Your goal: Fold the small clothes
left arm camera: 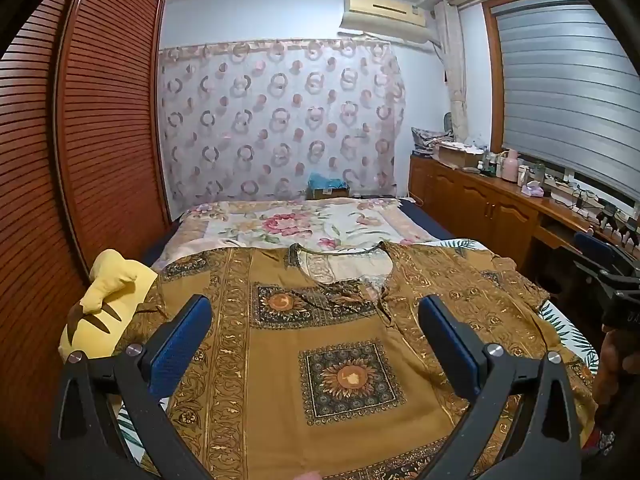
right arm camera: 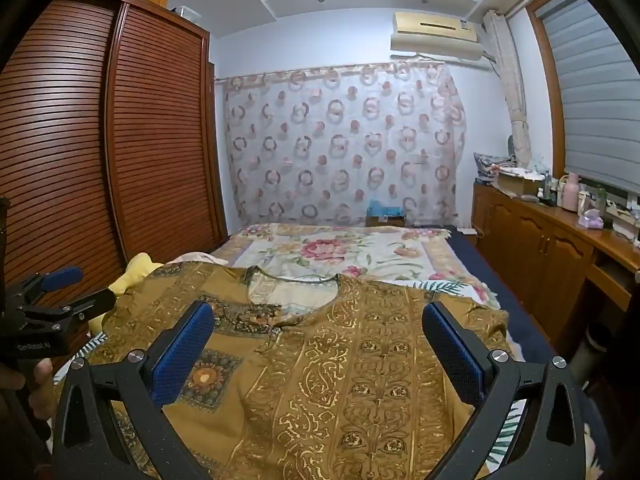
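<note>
Bedroom, bed [left arm camera: 280,224] with floral cover – mustard patterned shirt [left arm camera: 320,344] spread flat on its near end, neckline far. Yellow plush [left arm camera: 108,292] at shirt's left. Left claw [left arm camera: 316,320], right claw [right arm camera: 320,328] – both released, hovering above shirt.

The shirt [left arm camera: 320,344] is thin woven cloth, matt mustard with a printed pattern that glints faintly gold, and it shows soft creases. The bedspread [left arm camera: 304,224] beyond it is smooth flowered cloth. The yellow soft toy [left arm camera: 108,292] looks like fuzzy plush. The left gripper [left arm camera: 316,332] and the right gripper [right arm camera: 320,340] have matt black plastic arms with a fine grainy surface, shiny metal pivot studs and blue pads with a dotted, rubbery texture. The wardrobe [left arm camera: 100,128] is slatted wood with a satin reddish varnish. The cabinet [right arm camera: 536,240] is glossy wood. The curtain [right arm camera: 344,140] is sheer cloth.
</note>
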A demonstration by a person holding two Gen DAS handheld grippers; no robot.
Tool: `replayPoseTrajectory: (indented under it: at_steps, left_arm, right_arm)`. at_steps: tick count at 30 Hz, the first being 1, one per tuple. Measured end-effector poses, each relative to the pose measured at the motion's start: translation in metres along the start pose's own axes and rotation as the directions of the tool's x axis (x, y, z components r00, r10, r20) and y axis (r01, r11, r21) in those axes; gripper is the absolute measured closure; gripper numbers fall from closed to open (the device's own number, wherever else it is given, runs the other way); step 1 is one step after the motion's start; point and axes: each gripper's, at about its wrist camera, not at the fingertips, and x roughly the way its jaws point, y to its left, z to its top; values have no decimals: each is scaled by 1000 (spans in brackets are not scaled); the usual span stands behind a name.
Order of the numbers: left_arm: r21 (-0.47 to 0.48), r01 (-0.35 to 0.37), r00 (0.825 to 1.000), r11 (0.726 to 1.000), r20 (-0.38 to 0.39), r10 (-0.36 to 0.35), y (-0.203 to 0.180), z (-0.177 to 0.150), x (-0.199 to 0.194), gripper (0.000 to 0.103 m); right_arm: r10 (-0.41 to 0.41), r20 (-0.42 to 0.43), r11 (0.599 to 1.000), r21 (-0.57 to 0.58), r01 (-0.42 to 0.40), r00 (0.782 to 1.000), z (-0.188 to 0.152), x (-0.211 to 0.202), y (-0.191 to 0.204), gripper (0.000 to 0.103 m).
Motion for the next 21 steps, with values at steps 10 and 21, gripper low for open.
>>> replayPoseTrajectory:
  at_steps: [10,21]
  left_arm:
    - [-17,8,1000,1000,-19,-8,1,0,0,0]
    - [-19,6,1000,1000,-15,-7,1,0,0,0]
  right_arm:
    - [-1,-4,1000,0,1,1000,0,-1,1,0]
    - [2,-6,1000,6,-2,1000,1,-3,2,0]
